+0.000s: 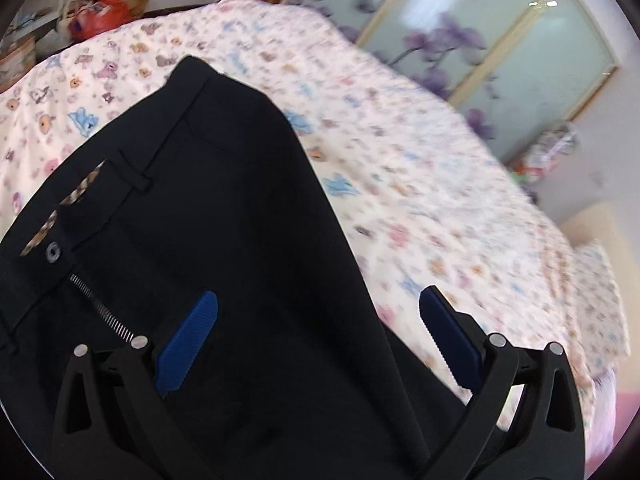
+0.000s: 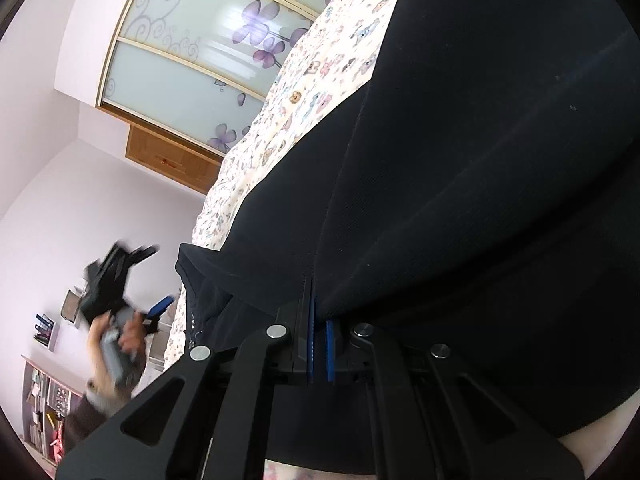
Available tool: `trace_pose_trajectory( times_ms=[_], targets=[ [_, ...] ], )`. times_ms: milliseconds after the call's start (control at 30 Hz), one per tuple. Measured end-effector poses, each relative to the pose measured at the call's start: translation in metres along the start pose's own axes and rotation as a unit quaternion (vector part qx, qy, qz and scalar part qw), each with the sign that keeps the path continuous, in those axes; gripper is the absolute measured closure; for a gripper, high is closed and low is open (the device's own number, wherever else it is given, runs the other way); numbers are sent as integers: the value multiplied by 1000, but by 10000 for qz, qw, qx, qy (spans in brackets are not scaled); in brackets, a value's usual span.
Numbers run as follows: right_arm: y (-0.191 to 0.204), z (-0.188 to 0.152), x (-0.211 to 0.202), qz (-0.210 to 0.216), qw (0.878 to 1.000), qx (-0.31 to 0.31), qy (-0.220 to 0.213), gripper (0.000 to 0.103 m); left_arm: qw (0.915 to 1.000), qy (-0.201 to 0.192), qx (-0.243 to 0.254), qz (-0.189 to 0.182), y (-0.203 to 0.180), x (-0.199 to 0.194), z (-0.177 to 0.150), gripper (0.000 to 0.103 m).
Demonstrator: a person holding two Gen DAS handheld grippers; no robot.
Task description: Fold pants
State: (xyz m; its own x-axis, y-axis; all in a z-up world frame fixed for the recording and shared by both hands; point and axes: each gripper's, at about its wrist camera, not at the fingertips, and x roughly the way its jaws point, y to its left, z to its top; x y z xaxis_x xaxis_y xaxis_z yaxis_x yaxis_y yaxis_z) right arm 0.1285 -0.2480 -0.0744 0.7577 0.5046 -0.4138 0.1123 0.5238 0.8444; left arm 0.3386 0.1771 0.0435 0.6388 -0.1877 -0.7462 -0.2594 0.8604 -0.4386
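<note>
Black pants (image 1: 208, 208) lie on a bed with an animal-print sheet (image 1: 400, 184). The waistband with its button (image 1: 52, 251) and open zipper is at the left of the left wrist view. My left gripper (image 1: 320, 320) hovers open over the pants, its blue pads spread wide with nothing pinched between them. In the right wrist view the pants (image 2: 480, 160) fill the right side. My right gripper (image 2: 319, 320) is shut on a fold of the pants, rolled onto its side. The left gripper (image 2: 150, 280) appears blurred at the left of that view, held by a hand (image 2: 120, 344).
A wardrobe with frosted sliding doors and purple flowers (image 1: 500, 36) stands beyond the bed. Toys and clutter (image 1: 96, 4) sit past the bed's far left corner. A pillow (image 1: 596, 280) lies at the right. Shelves (image 2: 44, 412) line the wall.
</note>
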Motion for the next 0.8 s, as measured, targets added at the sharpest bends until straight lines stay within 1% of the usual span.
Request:
trace_pose_trajectory(
  times_ms=[33, 100, 133, 167, 233, 267, 300, 333, 400, 433, 467, 500, 600, 733, 800],
  targets=[
    [0, 1, 2, 17, 10000, 13, 8, 99, 9999, -11, -60, 143, -1, 12, 7, 3],
    [0, 3, 2, 46, 10000, 34, 29, 99, 9994, 49, -139, 304, -2, 32, 17, 14],
    [4, 4, 5, 55, 10000, 42, 34, 99, 9987, 144, -207, 451, -1, 44, 23, 23],
    [4, 5, 6, 58, 10000, 51, 42, 99, 9977, 217, -258, 586, 1, 53, 28, 27],
    [4, 6, 6, 59, 9999, 62, 54, 99, 9954, 339, -366, 819, 4, 68, 34, 48],
    [6, 8, 11, 65, 9999, 67, 58, 99, 9952, 347, -402, 828, 7, 72, 36, 65],
    [7, 9, 13, 79, 9999, 75, 66, 99, 9955, 318, -447, 771, 9, 71, 35, 78],
    [7, 9, 13, 90, 9999, 87, 76, 99, 9965, 218, -579, 558, 15, 68, 34, 96],
    [8, 10, 16, 97, 9999, 105, 80, 99, 9959, -77, -854, 275, 24, 56, 28, 96],
    [7, 10, 16, 107, 9998, 121, 82, 99, 9956, -261, -882, 197, 27, 46, 24, 96],
    [7, 10, 16, 113, 9998, 132, 82, 99, 9957, -367, -831, 205, 28, 37, 21, 96],
    [7, 11, 16, 124, 9998, 142, 76, 99, 9958, -533, -721, 175, 28, 23, 16, 97],
    [8, 14, 11, 168, 9998, 140, 39, 99, 9953, -850, -450, 132, 28, -16, 5, 97],
    [12, 21, -3, 191, 9997, -10, -118, 99, 9918, -1263, -159, -65, 40, -89, -27, 96],
    [17, 27, -13, 202, 9993, -190, -233, 99, 9894, -1450, -84, -34, 51, -118, -45, 95]
  ],
)
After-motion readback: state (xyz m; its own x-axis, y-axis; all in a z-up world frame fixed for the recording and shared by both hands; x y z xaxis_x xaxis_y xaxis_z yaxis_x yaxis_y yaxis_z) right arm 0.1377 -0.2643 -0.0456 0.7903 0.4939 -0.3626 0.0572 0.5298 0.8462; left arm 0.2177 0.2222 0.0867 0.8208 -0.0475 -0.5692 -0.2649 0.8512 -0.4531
